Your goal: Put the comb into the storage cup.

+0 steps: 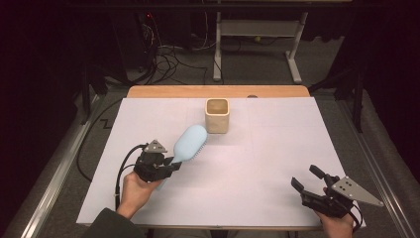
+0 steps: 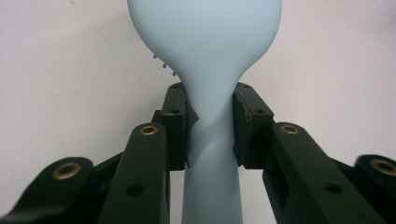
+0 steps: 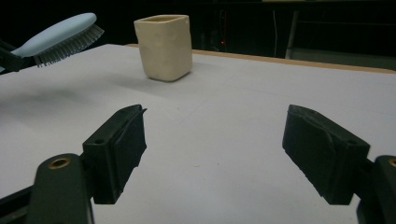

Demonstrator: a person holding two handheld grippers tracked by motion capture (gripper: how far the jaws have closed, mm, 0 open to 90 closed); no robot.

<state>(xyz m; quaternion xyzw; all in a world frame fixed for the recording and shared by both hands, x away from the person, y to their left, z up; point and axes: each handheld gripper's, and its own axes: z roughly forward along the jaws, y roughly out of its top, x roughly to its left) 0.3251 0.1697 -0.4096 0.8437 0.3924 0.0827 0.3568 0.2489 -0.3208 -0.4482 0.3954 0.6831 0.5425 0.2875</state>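
A light blue hairbrush (image 1: 189, 143) is held off the white table, bristles down, its head pointing toward the cream square cup (image 1: 217, 115). My left gripper (image 1: 168, 166) is shut on the hairbrush's narrow handle (image 2: 211, 126); both pads press its sides in the left gripper view. In the right gripper view the hairbrush (image 3: 58, 36) hangs above the table at far left, with the cup (image 3: 164, 46) standing upright beyond it. My right gripper (image 1: 307, 179) rests near the table's front right corner, jaws wide apart, nothing between its pads (image 3: 120, 144).
A white sheet covers the table (image 1: 277, 144), with a wooden edge (image 1: 218, 91) at the back. Cables and a desk frame (image 1: 257, 44) lie on the floor beyond. A black cable (image 1: 121, 168) trails from the left gripper.
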